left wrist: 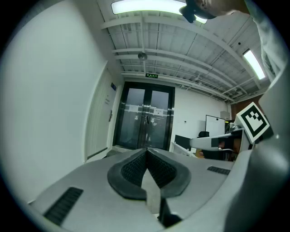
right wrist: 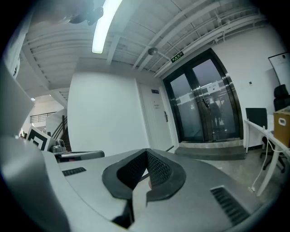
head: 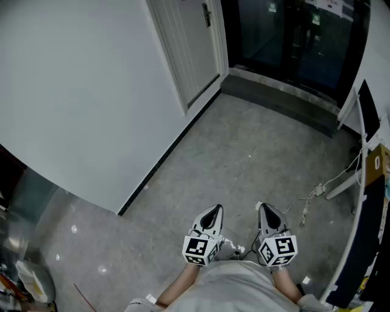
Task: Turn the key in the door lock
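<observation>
Head view: left hand-held gripper (head: 213, 212) and right hand-held gripper (head: 267, 210) closed, empty; best approach white panelled door (head: 186, 42) squarely first.

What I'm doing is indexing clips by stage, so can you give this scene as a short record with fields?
place: hallway, grey floor
left gripper: shut, empty, near the body
right gripper: shut, empty, near the body
white door: closed, ahead at left, well away from both grippers
door handle: dark, too small to tell whether a key is there
glass doors: straight ahead
task stage: not begun
</observation>
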`<state>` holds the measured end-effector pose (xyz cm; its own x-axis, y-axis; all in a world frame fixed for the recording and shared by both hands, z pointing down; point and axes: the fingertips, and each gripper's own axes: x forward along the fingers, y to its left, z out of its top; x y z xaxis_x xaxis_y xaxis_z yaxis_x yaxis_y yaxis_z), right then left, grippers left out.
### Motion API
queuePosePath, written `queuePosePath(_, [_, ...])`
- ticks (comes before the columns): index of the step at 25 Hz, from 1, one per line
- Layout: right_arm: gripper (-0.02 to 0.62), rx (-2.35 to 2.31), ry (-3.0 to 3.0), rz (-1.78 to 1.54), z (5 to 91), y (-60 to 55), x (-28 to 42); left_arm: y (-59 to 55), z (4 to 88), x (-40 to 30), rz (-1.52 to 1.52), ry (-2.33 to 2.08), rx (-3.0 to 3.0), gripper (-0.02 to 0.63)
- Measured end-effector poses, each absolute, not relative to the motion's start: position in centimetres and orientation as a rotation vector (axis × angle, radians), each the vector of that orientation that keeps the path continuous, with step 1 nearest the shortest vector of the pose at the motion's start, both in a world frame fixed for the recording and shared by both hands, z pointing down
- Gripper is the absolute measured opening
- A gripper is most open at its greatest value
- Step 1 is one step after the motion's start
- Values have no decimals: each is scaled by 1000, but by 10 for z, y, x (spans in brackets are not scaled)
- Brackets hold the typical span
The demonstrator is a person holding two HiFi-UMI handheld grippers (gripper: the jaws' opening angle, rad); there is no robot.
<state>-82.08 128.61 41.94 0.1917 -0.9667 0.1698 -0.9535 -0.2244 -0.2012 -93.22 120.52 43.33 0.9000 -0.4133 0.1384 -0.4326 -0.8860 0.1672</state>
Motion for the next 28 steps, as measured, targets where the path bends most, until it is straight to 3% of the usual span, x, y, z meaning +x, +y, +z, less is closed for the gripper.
queuePosePath(17, [-14,-2399,1935,-365,412,1290,-864,1210,422,-968,114,-624,2884,9])
queuePosePath(28, [-14,-2349,1973,-283,395,1283,-831,1196,413,-963,103,-795,2903,9])
